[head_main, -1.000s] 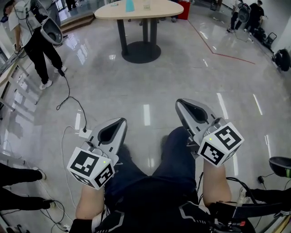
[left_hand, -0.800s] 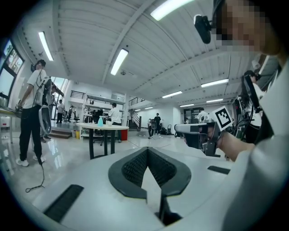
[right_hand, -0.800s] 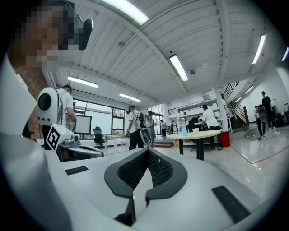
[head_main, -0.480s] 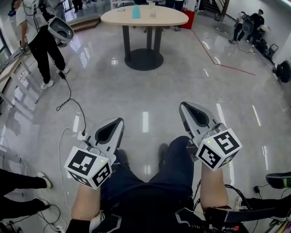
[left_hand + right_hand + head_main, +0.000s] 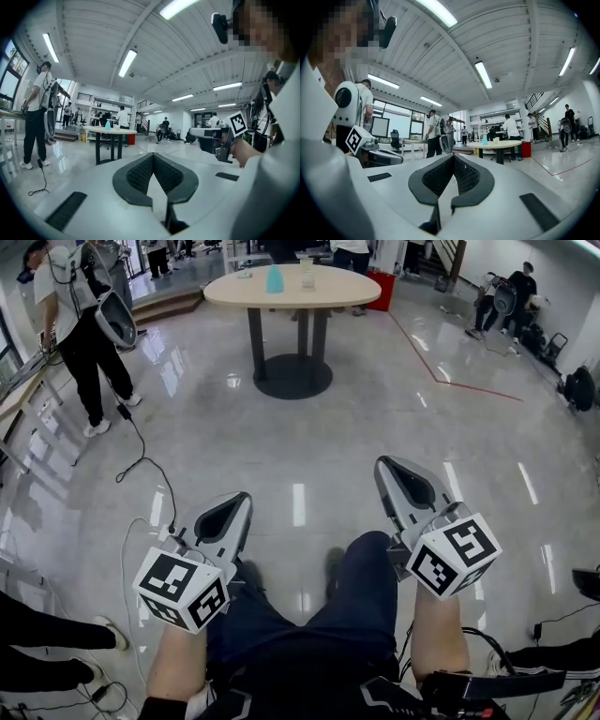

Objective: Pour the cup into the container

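Observation:
Far ahead stands a round beige table on a black pedestal. On it are a blue cup and a clear container. My left gripper and right gripper are held low over the shiny floor, well short of the table, above the person's legs. Both have their jaws shut with nothing between them. The left gripper view has the table and blue cup small at the left, beyond the left gripper. The right gripper view has the table and cup beyond the right gripper.
A person in black trousers stands at the far left with a similar device. A cable trails over the floor on the left. A red bin is behind the table. More people and a black bag are at the far right.
The table has come lower and closer in the head view, bringing the cup and container into sight. Both grippers stay shut and keep their places in front of the body.

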